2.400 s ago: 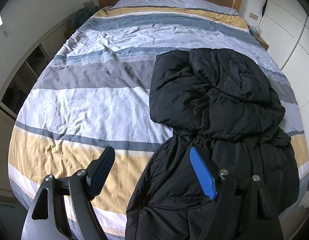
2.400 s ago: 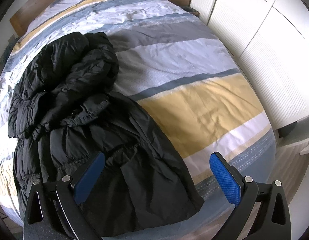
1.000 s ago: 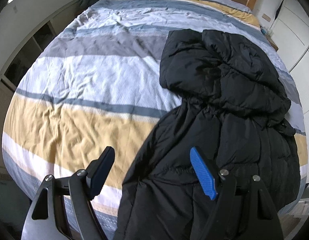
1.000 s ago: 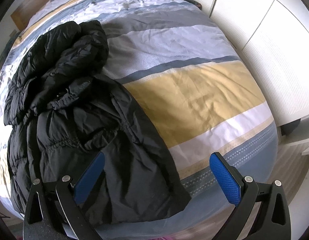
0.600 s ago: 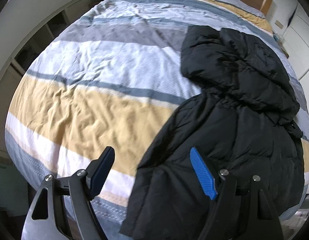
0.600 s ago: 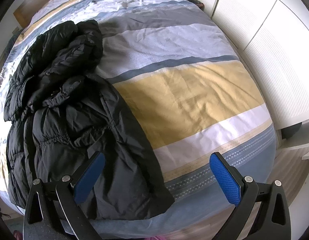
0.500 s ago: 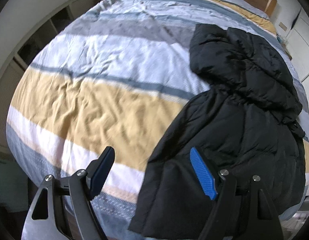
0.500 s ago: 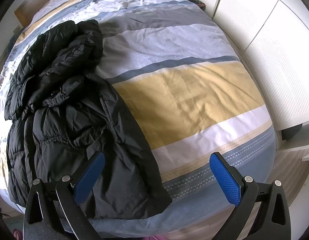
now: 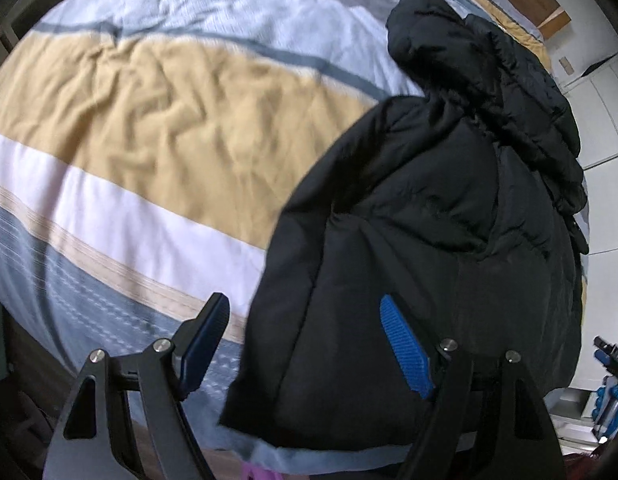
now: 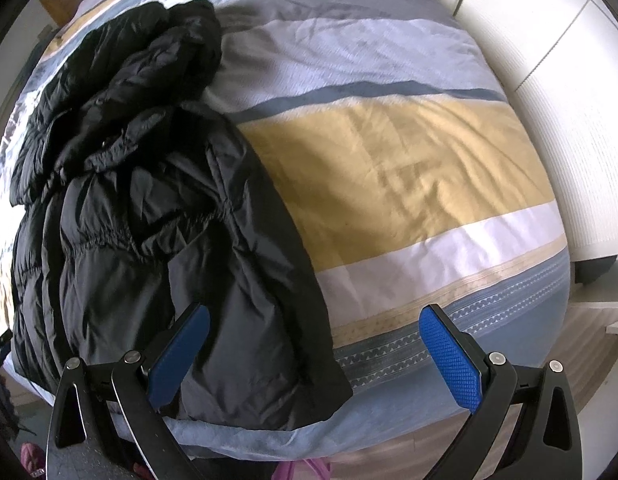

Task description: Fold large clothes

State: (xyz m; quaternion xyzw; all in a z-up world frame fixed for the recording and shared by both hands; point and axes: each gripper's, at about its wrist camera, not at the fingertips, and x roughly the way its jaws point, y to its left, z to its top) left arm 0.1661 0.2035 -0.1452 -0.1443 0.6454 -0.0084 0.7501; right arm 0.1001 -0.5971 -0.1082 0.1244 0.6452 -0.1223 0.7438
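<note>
Black puffer jacket [image 10: 157, 216] sprawled lengthwise along the striped duvet [image 10: 389, 168], hem corners hanging right at the foot edge, hood end bunched up toward the wooden headboard [image 9: 549, 20]. Looks light and lofty, soft all through, shell probably slick, so likely to slump and slide rather than hold a crease; best pinched at the two hem corners, or along a stitched seam where the padding thins. Left gripper [image 9: 305, 344] poised over the near-left hem corner, pads wide apart, nothing between them. Right gripper [image 10: 313, 356] hovering at the opposite hem corner, likewise spread and empty. Left wrist view blurred, yet showing the headboard and white cabinet fronts [image 9: 605, 120] beyond the hood. Right wrist view sharper, giving the elastic waist gathers [image 10: 121, 236], the wardrobe wall [image 10: 569, 92] and a strip of floor [image 10: 589, 344] beside the bed.
</note>
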